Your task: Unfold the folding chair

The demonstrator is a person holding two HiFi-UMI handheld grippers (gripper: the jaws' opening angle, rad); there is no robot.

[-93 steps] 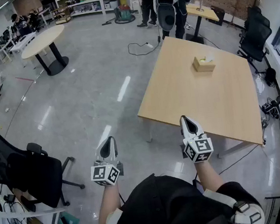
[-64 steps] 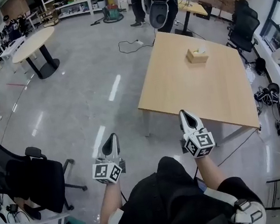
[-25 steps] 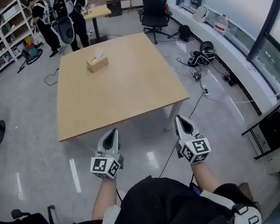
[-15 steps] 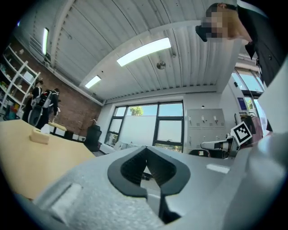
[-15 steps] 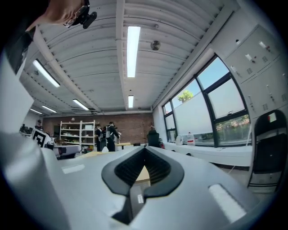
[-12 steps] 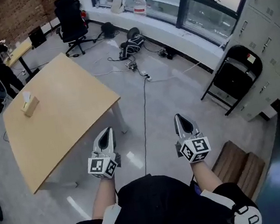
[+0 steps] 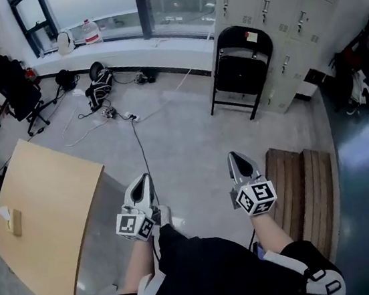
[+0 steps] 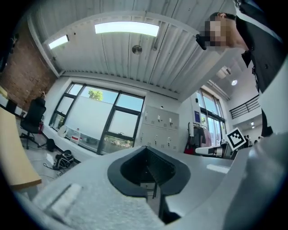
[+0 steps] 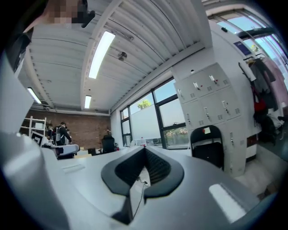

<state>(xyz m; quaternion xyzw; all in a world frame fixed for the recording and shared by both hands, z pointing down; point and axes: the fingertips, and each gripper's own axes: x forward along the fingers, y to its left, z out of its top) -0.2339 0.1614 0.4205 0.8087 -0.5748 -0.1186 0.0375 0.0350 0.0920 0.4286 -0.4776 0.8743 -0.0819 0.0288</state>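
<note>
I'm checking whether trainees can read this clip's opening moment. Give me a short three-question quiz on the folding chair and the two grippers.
1. True or false: the folding chair stands opened out, ready to sit on.
2. The left gripper and right gripper are: A) both shut and empty; B) both clamped on the chair; C) one open, one shut.
3. In the head view, what stands right behind the chair?

Key: 1 false, it is folded flat. 2 A. 3 the grey lockers.
</note>
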